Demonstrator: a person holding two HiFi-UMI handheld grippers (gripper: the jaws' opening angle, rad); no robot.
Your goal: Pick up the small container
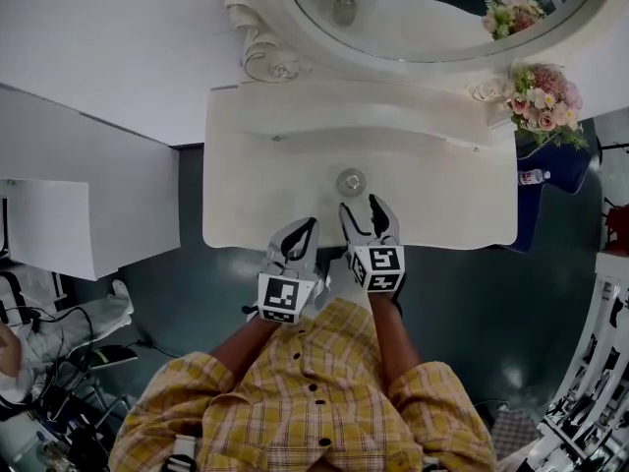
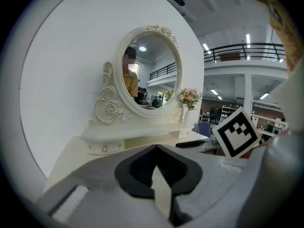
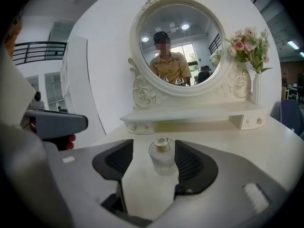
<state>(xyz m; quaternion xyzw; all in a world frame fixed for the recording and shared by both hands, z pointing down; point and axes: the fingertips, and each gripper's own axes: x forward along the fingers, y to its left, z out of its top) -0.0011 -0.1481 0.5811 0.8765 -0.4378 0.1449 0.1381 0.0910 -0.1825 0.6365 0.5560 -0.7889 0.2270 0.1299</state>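
Note:
The small container (image 1: 351,182) is a round clear glass bottle with a metallic cap. It stands upright near the middle of the white vanity table (image 1: 246,195). My right gripper (image 1: 362,207) is open just in front of it, low over the table's front part. In the right gripper view the container (image 3: 162,156) shows between the two black pads (image 3: 190,163), close to the right one, and neither pad presses on it. My left gripper (image 1: 303,232) hovers at the table's front edge, to the left of the right one. Its jaws meet at the tips (image 2: 156,148) with nothing between them.
An oval mirror (image 1: 432,13) in an ornate white frame stands at the back above a low shelf (image 3: 190,113) with small drawers. A vase of pink flowers (image 1: 545,96) sits at the back right. A blue seat with a water bottle (image 1: 533,177) is beside the table's right end.

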